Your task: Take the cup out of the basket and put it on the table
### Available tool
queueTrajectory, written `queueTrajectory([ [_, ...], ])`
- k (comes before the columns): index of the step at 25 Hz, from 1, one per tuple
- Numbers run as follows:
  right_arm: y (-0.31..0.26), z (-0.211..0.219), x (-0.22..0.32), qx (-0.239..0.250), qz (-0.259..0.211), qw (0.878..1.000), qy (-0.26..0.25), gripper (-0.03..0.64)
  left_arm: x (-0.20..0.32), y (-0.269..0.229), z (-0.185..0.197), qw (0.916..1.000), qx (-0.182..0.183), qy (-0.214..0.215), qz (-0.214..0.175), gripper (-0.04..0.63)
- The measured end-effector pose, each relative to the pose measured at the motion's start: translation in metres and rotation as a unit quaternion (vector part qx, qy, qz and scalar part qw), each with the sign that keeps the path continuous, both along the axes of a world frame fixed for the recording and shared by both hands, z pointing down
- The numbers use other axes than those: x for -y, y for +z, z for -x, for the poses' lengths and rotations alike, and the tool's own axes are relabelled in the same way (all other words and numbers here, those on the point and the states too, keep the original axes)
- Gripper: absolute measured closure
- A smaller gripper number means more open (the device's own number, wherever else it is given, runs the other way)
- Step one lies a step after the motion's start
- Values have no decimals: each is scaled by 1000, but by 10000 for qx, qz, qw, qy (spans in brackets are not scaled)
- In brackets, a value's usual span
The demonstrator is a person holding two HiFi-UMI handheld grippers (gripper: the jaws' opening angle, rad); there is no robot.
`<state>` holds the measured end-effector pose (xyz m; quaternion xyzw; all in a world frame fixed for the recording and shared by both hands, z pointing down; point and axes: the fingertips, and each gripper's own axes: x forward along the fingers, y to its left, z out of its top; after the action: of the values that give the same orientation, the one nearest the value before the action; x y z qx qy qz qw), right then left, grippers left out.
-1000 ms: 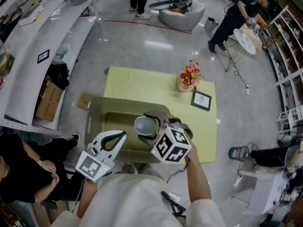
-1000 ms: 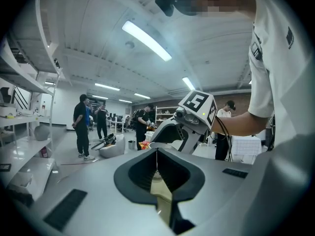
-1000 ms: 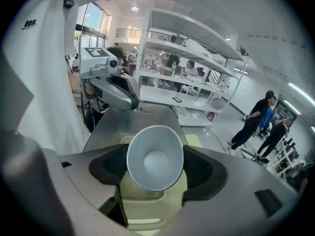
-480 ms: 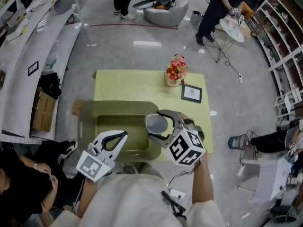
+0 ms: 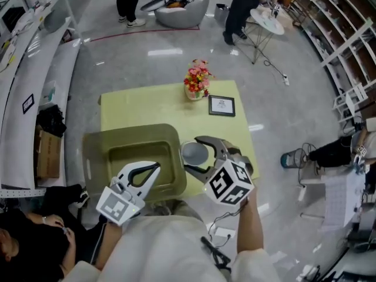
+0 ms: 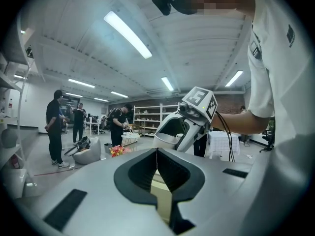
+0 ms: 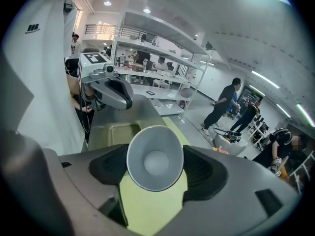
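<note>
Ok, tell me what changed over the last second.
The right gripper, shut on the grey flared cup, carried it rightward out of the olive plastic basket. The cup now hangs past the basket's right rim, over the yellow-green table. Nothing was let go. The left gripper stayed shut and empty over the basket.

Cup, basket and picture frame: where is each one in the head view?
cup [image 5: 195, 153], head view, inside its open mouth
basket [image 5: 132, 135], head view, its far rim
picture frame [image 5: 221, 106], head view, middle of its face

White short-sleeved shirt [image 5: 170, 245], black cable [image 5: 212, 254], 2 cube-marked grippers [image 5: 154, 168] [image 5: 192, 153]
</note>
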<state>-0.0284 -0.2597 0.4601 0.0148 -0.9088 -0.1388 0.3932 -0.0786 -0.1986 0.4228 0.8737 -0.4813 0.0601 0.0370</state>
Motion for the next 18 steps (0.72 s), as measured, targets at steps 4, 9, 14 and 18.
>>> queueTrajectory([
  [4,11,-21,8,10,102,9995,313,275,10,2,-19,9996,52,265,27,584],
  [9,31,-47,19,9,272,9971,713,275,23,6,-44,9974,257,669,54,586],
  [14,56,-69,24,-29,466,9937,1016,275,34,16,-70,9931,544,1025,152,586],
  [18,76,-86,28,-59,635,9900,1260,275,42,24,-87,9909,589,1165,332,586],
])
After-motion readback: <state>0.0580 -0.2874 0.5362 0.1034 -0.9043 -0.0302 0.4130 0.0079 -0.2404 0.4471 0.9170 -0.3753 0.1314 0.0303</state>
